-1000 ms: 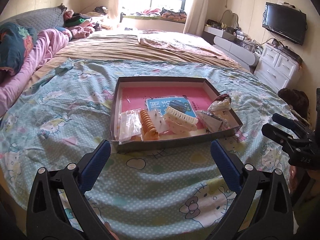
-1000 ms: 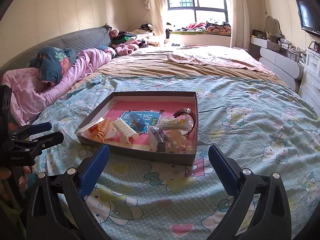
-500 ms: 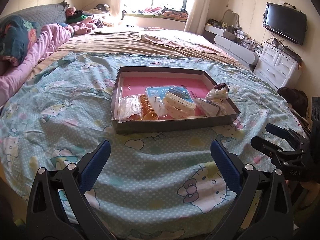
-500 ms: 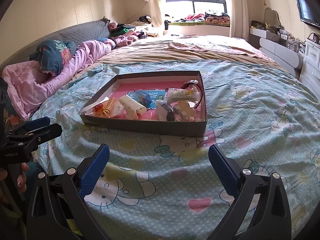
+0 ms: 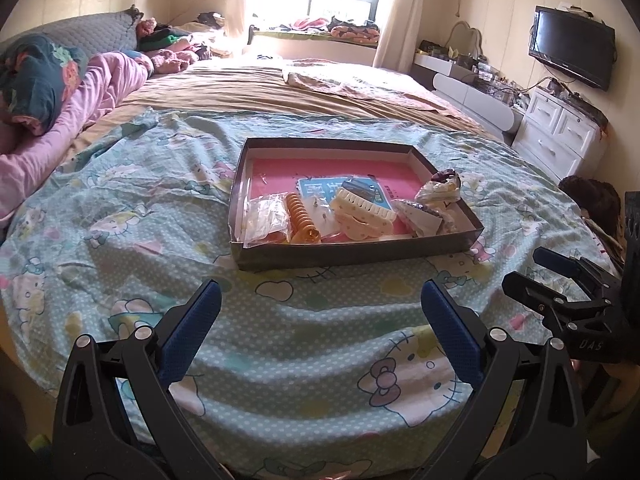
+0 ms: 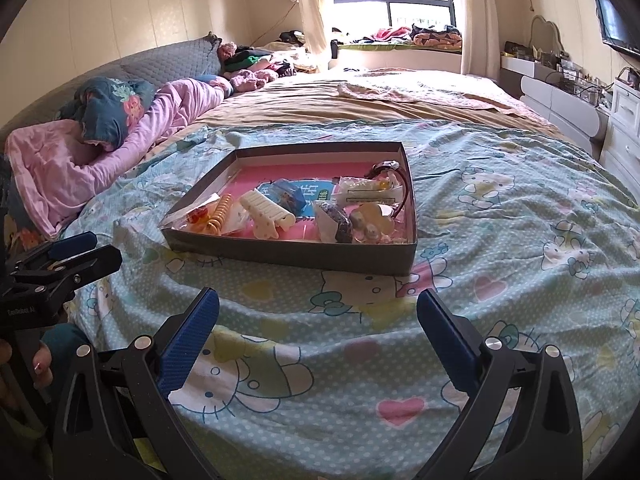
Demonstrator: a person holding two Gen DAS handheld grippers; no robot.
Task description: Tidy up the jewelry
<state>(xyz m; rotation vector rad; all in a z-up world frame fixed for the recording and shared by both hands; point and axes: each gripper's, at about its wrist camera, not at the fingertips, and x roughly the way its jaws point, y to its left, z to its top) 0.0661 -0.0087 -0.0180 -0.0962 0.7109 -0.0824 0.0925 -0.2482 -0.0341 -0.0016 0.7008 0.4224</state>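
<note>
A shallow dark box [image 5: 352,256] with a pink bottom lies on the bed; it also shows in the right wrist view [image 6: 288,254]. In it lie a cream hair claw [image 5: 362,212], an orange spiral hair tie [image 5: 302,224], a clear plastic bag [image 5: 266,218], a blue card [image 5: 320,192] and small packets; a dark bracelet [image 6: 394,178] sits at its right side. My left gripper [image 5: 320,324] is open and empty, in front of the box. My right gripper [image 6: 318,328] is open and empty, also short of the box.
The bed has a light blue cartoon-print sheet [image 5: 120,220]. Pink bedding [image 6: 120,148] and pillows lie at the left. A white dresser [image 5: 560,136] and a television [image 5: 572,46] stand at the right. The bed's front edge is just below both grippers.
Both grippers have drawn back from the box and risen a little, so the box looks farther off. Both stay open and empty.
</note>
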